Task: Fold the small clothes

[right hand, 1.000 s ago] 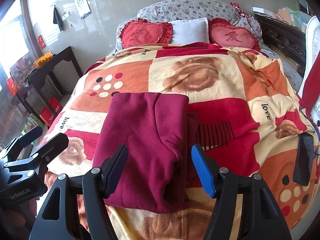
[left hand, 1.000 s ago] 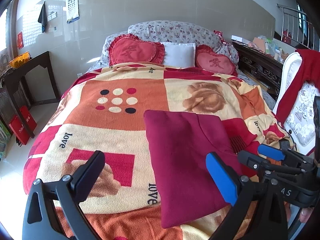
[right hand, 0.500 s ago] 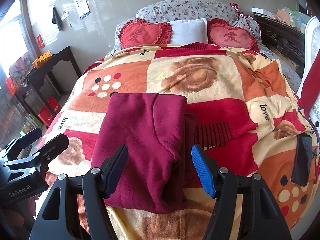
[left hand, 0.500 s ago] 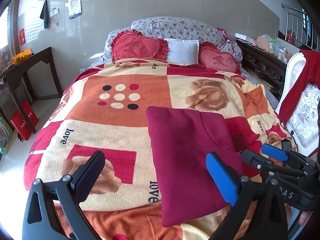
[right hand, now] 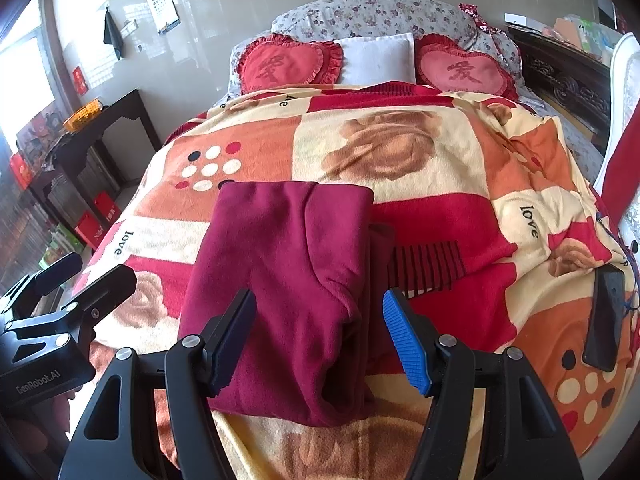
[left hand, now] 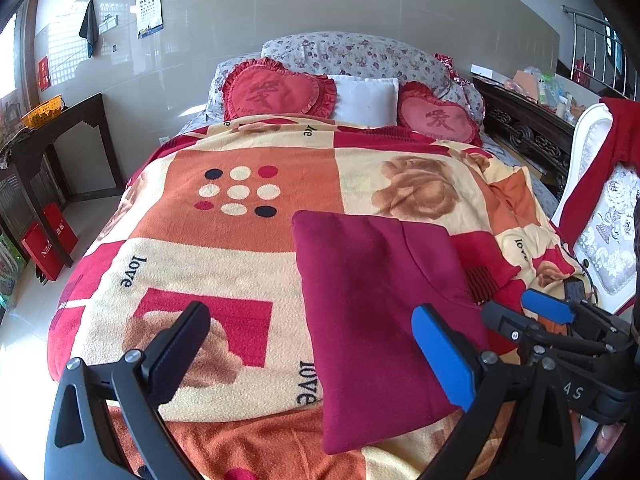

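A dark red garment (right hand: 288, 280) lies folded into a rough rectangle on the blanket (right hand: 420, 160) that covers the bed, near the foot end and a little toward the middle. Its folded flap runs down the right half, and a bit of striped ribbing (right hand: 428, 264) pokes out at its right edge. The right gripper (right hand: 320, 336) hangs above the near end of the garment with its jaws wide apart and nothing between the pads. The left gripper (left hand: 308, 356) hovers over the blanket just left of the garment, also spread wide and empty. Two heart-shaped cushions (left hand: 280, 90) and a white pillow (left hand: 366, 98) sit at the head of the bed. A dark phone (right hand: 606, 316) lies on the blanket near its right edge.
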A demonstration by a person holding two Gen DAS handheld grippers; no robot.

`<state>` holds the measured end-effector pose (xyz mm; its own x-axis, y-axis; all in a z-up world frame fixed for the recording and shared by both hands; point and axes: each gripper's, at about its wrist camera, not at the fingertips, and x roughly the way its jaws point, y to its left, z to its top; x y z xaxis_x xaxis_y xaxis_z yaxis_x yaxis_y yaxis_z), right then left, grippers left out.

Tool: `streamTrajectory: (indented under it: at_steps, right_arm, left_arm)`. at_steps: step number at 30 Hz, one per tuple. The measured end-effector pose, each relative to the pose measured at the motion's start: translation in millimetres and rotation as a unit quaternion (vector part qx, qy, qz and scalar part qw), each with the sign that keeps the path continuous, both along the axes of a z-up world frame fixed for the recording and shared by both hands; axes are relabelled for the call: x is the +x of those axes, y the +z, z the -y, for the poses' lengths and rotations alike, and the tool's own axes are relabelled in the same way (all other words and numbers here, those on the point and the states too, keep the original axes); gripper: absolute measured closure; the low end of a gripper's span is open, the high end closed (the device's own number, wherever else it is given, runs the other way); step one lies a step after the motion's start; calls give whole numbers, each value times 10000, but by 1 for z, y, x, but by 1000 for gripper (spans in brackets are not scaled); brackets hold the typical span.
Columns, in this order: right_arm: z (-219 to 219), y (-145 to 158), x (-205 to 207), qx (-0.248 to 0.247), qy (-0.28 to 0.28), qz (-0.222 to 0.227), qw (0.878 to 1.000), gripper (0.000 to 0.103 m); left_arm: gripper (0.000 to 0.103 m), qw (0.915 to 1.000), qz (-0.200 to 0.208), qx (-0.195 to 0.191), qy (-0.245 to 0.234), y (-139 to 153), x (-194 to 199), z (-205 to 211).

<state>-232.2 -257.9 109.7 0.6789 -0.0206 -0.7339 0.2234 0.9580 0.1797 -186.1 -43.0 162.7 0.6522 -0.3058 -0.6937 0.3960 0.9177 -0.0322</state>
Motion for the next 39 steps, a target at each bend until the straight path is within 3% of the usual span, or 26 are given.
streamTrajectory:
  at_steps: [39]
  right_arm:
    - [-1,-10,3,14,9,-59,10000,56]
  left_arm:
    - [0,10000,-61,28,14,-9,0,5]
